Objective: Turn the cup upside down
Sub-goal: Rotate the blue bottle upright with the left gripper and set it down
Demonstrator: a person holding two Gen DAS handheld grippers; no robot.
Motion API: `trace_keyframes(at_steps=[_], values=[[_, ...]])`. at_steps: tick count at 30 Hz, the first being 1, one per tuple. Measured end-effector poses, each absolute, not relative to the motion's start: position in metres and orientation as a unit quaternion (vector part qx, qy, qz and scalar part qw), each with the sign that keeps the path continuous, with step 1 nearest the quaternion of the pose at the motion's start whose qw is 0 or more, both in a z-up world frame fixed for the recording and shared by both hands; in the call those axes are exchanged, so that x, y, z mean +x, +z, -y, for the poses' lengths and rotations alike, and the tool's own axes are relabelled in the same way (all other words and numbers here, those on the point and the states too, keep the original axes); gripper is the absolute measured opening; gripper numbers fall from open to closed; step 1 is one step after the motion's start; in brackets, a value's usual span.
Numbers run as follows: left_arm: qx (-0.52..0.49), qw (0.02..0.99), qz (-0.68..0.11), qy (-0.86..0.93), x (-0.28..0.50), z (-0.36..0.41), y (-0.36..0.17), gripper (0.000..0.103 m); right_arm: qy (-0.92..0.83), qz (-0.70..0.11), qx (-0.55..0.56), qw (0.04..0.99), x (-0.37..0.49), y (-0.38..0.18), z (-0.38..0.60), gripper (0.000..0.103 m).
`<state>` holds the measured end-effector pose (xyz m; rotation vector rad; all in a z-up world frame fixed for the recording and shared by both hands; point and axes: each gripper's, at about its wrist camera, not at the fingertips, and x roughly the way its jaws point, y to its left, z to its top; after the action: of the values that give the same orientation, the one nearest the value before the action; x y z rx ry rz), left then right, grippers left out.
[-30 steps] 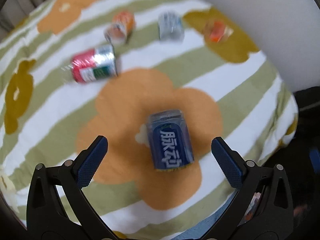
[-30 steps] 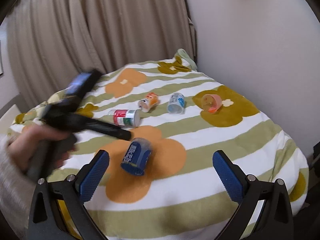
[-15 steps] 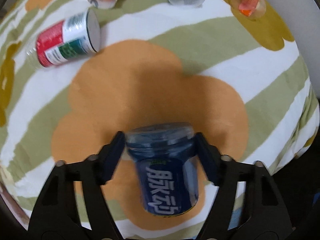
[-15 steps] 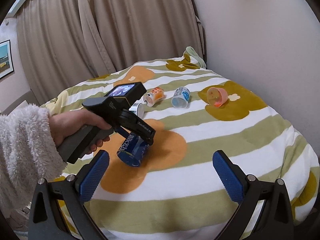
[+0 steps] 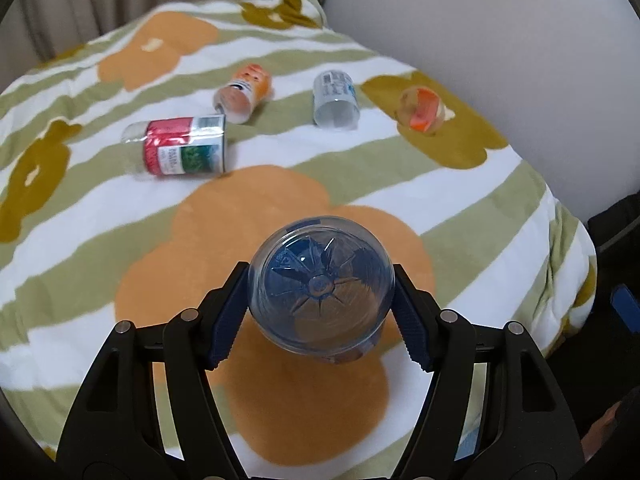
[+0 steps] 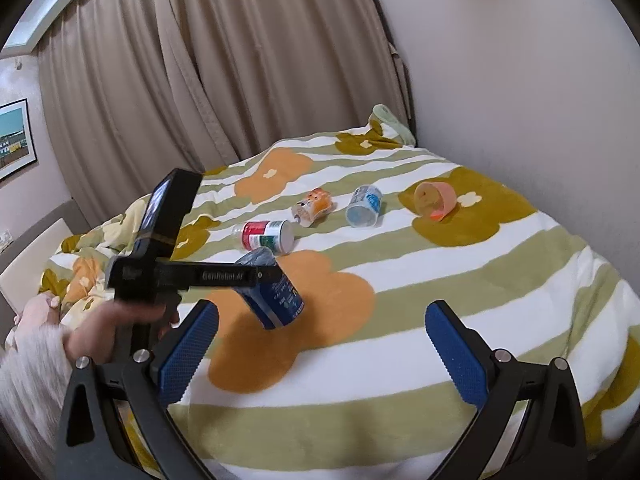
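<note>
My left gripper [image 5: 321, 292] is clamped on the blue cup [image 5: 320, 286], held tilted in the air over the orange flower near the bed's [image 6: 520, 280] front edge. My right gripper [image 6: 320, 356] hangs spread wide, holding nothing. 4 other cups lie on their sides toward the far edge.

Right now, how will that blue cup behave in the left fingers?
The blue cup looks like thin clear plastic, so probably light and may flex if squeezed. The left gripper pinches its round wall, so it could pivot or slip. On the soft blanket, it may tip.
</note>
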<state>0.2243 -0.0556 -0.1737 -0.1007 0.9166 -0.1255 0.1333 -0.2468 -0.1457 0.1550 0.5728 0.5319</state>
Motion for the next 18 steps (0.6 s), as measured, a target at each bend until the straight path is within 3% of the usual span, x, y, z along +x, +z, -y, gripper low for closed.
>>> trace_keyframes(at_steps=[4,8,18], values=[[-0.02,0.908,-0.415,-0.048,0.205,0.066,-0.165,0.065,0.258,-0.278,0.071,0.923,0.131,-0.15,0.246,0.103],[0.077,0.922,-0.378,-0.026,0.192,0.084,-0.167,0.065,0.266,-0.275,0.089,0.919,0.133,-0.157,0.246,0.103],[0.071,0.919,-0.387,-0.034,0.202,0.085,-0.201,0.065,0.264,-0.281,0.074,0.92,0.135,-0.163,0.237,0.103]])
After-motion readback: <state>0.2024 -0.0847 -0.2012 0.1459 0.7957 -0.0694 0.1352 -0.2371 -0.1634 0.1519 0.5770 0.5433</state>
